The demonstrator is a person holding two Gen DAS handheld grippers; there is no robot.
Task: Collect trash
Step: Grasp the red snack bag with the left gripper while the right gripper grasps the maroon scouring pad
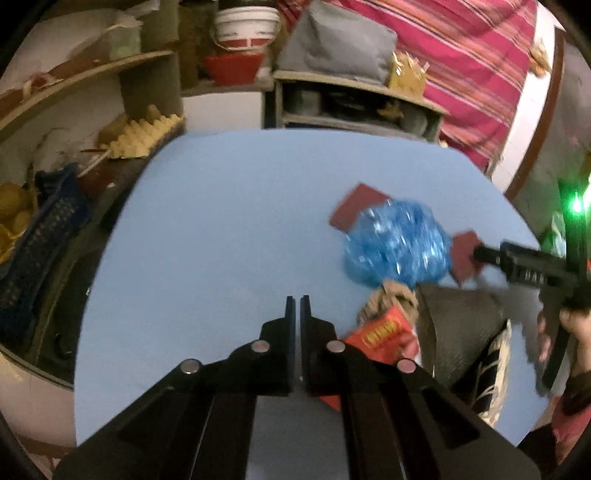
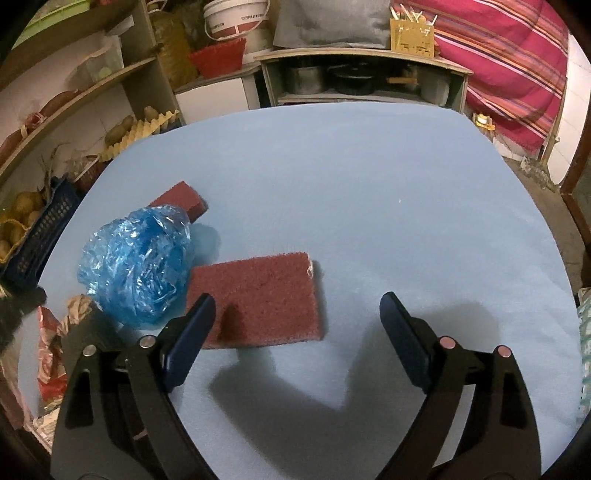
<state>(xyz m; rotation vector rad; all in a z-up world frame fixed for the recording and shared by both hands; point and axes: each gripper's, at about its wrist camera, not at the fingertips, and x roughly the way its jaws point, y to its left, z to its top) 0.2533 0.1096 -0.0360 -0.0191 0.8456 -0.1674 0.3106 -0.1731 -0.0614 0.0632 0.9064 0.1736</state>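
Your left gripper (image 1: 297, 306) hung over the blue table (image 1: 221, 221) with its fingers pinched nearly together, only a thin slit between them, nothing in it. Your right gripper (image 2: 297, 314) was spread wide, empty, its left finger (image 2: 195, 325) just over the near left corner of the closer pad.

Trash count on the table: two maroon scouring pads, one crumpled blue plastic bag, one red snack wrapper, one wad of brown paper. The near pad (image 2: 258, 299) lay flat toward the middle, its left edge touching the blue plastic bag (image 2: 138, 269). The far pad (image 2: 181, 203) sat behind the bag, partly hidden by it. The red snack wrapper (image 1: 384, 336) and the brown paper (image 1: 388, 299) lay by the table's near edge, just beside the bag, with the wrapper partly under your left gripper's right finger. A dark grey bag (image 1: 461, 332) stood right of the wrapper; whether it was open was unclear.

Off the table: one white bucket (image 2: 236, 18), one red basket (image 2: 218, 59), one blue crate (image 2: 40, 236) of potatoes.
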